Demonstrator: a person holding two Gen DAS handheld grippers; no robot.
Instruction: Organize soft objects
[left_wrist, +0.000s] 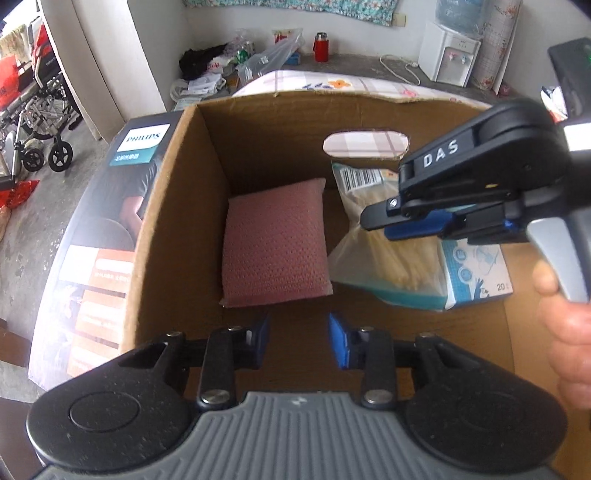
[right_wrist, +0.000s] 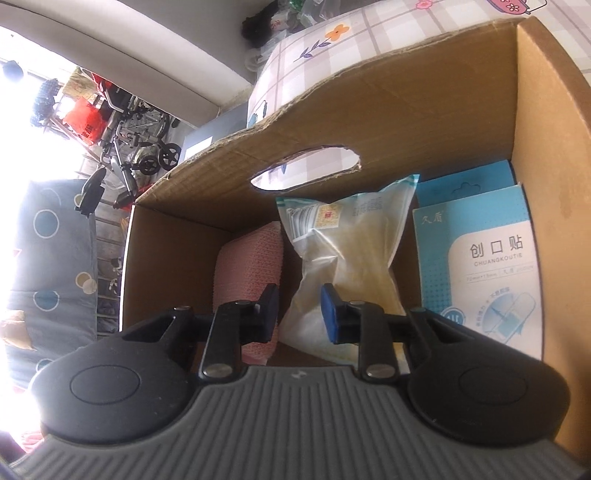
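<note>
Your left gripper (left_wrist: 299, 339) hovers over the cardboard box (left_wrist: 166, 206), jaws parted on nothing. Your right gripper (right_wrist: 300, 314) also grasps nothing; its narrow gap sits in front of the clear bag (right_wrist: 343, 258). The pink sponge (left_wrist: 275, 242) lies centre frame, the bag right of it, then the blue plaster box (right_wrist: 484, 266) against the right wall

**Surroundings beyond the task**

A folded wheelchair (left_wrist: 35, 122) stands at far left on the grey floor (left_wrist: 44, 206). Against the back wall, a red flask (left_wrist: 321, 47) stands near crumpled plastic bags (left_wrist: 258, 55). A white water dispenser (left_wrist: 452, 55) occupies the right corner, beside a floral-patterned roll (left_wrist: 498, 44). A checked floral cloth (right_wrist: 332, 37) covers the bed.
</note>
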